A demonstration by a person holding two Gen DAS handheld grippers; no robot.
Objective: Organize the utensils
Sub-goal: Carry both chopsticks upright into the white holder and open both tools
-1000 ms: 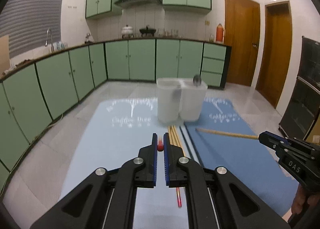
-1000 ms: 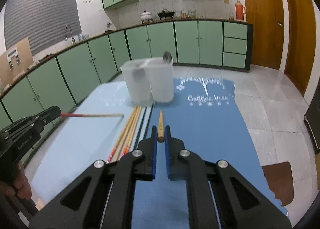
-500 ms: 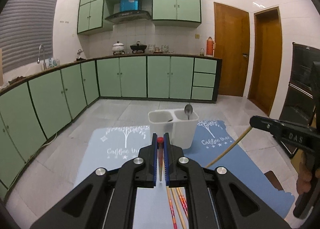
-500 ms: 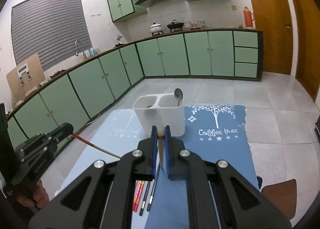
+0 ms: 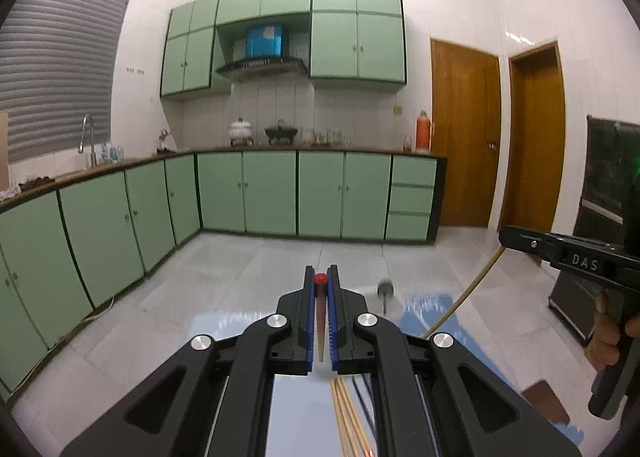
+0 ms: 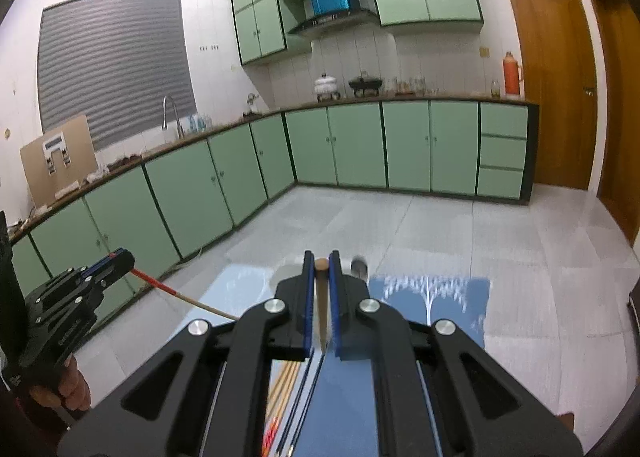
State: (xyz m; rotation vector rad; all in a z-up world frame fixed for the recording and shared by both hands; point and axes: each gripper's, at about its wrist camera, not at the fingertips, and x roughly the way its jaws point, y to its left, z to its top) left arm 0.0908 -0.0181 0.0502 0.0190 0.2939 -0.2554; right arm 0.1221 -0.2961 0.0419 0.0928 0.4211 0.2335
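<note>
Left wrist view: my left gripper is clenched on a red-tipped chopstick, which stands between the blue pads with its red cap just above the fingertips and its shaft running down toward the camera. Below the jaws, loose chopsticks lie bundled on the pale blue mat. A blurred spoon shows just right of the fingertips; the holder it stands in is hidden behind the gripper. At the right edge my right gripper is visible — a plain wooden chopstick hangs from its tip, slanting down to the left.

Right wrist view: my right gripper is clamped on the plain wooden chopstick, rounded end up between the pads. The spoon sits just beside the right finger. More chopsticks lie on the darker blue mat below. At left, the left gripper holds the red-tipped chopstick, angled down to the right, in a hand.
</note>
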